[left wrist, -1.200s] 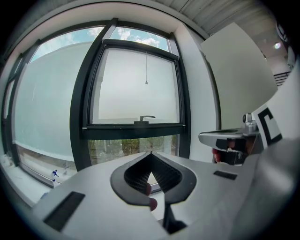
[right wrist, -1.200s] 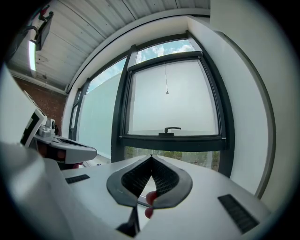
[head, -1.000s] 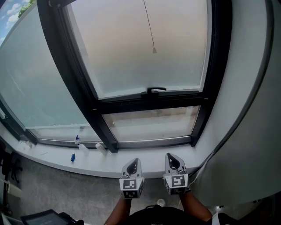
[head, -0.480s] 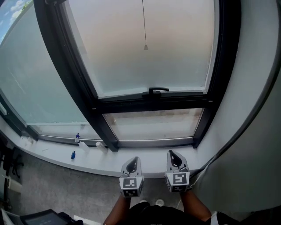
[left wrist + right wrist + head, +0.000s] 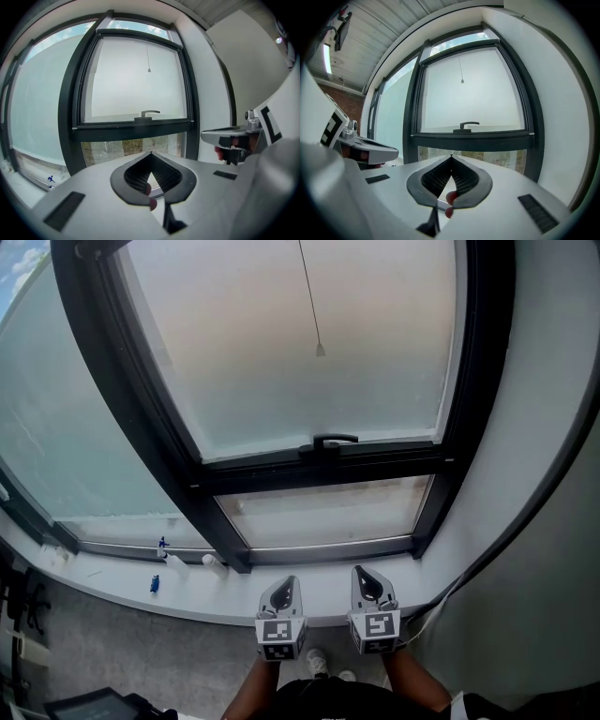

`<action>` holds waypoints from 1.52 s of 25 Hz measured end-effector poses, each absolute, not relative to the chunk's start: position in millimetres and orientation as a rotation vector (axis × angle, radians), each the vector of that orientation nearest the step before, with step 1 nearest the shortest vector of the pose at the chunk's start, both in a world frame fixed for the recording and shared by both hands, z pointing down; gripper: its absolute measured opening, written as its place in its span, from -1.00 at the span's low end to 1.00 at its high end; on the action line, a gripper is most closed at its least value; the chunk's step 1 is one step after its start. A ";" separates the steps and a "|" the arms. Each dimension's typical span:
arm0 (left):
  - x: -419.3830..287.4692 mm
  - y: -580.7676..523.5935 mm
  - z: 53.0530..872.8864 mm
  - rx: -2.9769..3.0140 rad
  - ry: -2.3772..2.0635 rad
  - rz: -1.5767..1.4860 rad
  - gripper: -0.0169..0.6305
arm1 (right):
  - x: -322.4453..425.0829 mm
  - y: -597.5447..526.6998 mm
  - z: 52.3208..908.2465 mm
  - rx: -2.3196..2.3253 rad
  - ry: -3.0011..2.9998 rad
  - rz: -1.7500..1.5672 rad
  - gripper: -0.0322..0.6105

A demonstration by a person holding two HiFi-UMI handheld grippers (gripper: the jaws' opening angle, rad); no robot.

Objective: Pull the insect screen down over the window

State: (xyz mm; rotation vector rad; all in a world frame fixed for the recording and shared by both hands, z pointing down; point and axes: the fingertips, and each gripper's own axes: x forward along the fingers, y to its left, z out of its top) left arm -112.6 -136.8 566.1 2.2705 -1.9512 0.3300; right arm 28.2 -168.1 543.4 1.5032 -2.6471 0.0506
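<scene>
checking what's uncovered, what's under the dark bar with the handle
Under the dark bar sits a lower pane, clear enough to show ground outside. The hazy upper pane hides whatever lies behind it.

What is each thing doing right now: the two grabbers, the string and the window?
Left gripper: shut, holding nothing.
Right gripper: shut, holding nothing.
Pull cord: hanging loose, nothing touching it.
Window handle: lying level, untouched.
Window: looks closed.
</scene>
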 end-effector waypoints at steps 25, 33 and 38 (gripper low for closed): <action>-159.0 -264.7 528.0 2.470 -1.820 0.144 -0.94 | -6.2 -276.2 519.1 1.732 -2.497 -0.077 -0.89; -152.2 -298.2 481.0 2.508 -1.877 0.031 -0.94 | -2.4 -308.8 476.0 1.749 -2.541 -0.142 -0.89; -146.1 -314.2 442.0 2.553 -1.917 -0.036 -0.94 | -1.5 -325.0 431.6 1.750 -2.620 -0.257 -0.89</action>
